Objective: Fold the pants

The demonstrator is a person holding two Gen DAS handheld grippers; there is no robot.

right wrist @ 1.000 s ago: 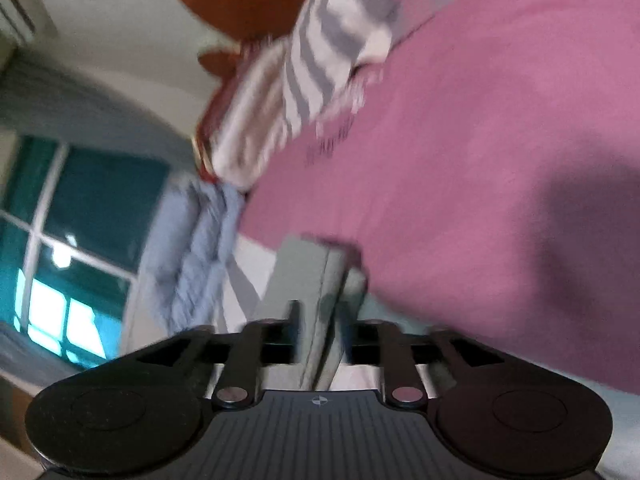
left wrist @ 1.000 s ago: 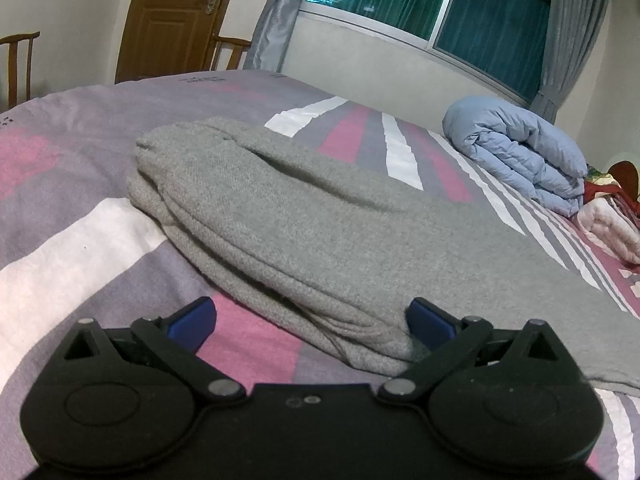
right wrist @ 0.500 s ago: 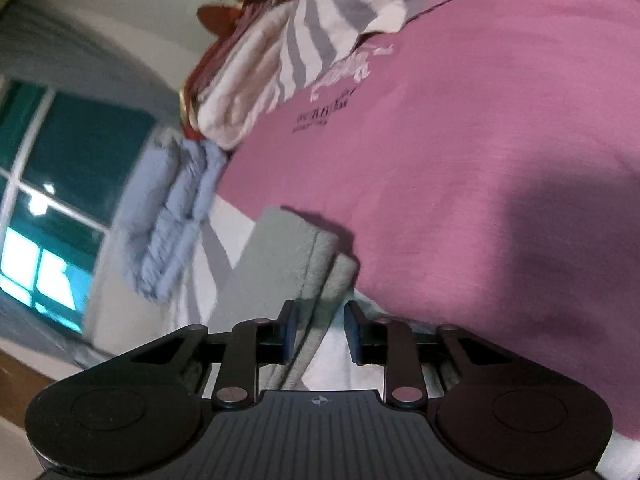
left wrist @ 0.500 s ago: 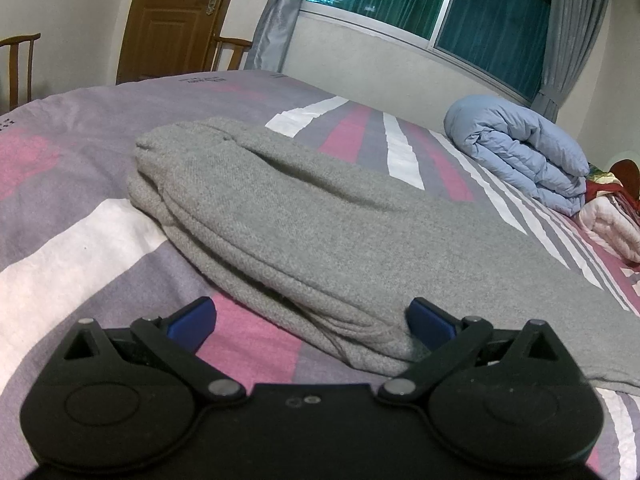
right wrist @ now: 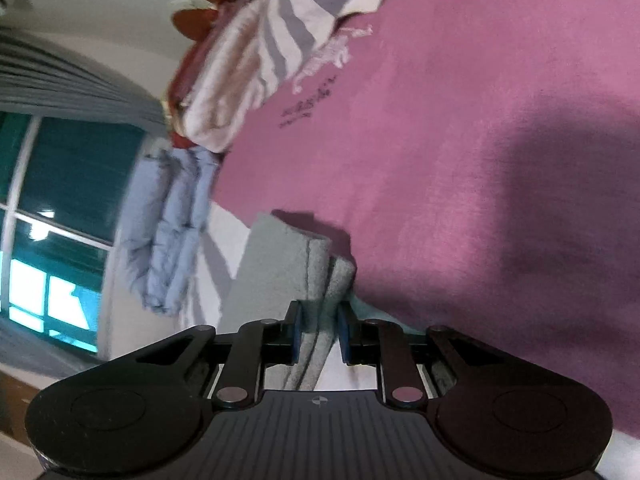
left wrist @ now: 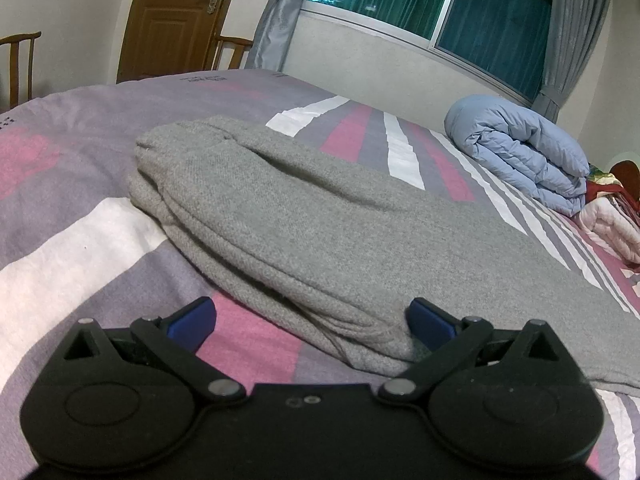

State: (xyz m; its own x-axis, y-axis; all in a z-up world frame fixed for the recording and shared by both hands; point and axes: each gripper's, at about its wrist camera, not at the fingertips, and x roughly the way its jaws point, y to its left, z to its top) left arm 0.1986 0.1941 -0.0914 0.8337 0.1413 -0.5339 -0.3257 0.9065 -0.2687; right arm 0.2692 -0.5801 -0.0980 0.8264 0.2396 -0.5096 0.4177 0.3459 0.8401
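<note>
Grey knit pants (left wrist: 304, 236) lie folded lengthwise on the striped bed, running from the far left toward the right. My left gripper (left wrist: 312, 320) is open, its blue pads (left wrist: 192, 320) wide apart at the near folded edge of the pants. In the right wrist view, my right gripper (right wrist: 320, 332) is shut on the layered end of the grey pants (right wrist: 288, 264), with the view rolled sideways over the pink bedspread (right wrist: 460, 160).
A rolled light blue duvet (left wrist: 520, 160) lies at the bed's far right by the window. Folded pink and red blankets (left wrist: 612, 216) sit beside it. A wooden door (left wrist: 172, 16) and chairs (left wrist: 20, 64) stand beyond the bed's far left.
The right gripper has moved along the pink bedspread with the pants end in it, and its view has steadied. The left gripper has not moved.
</note>
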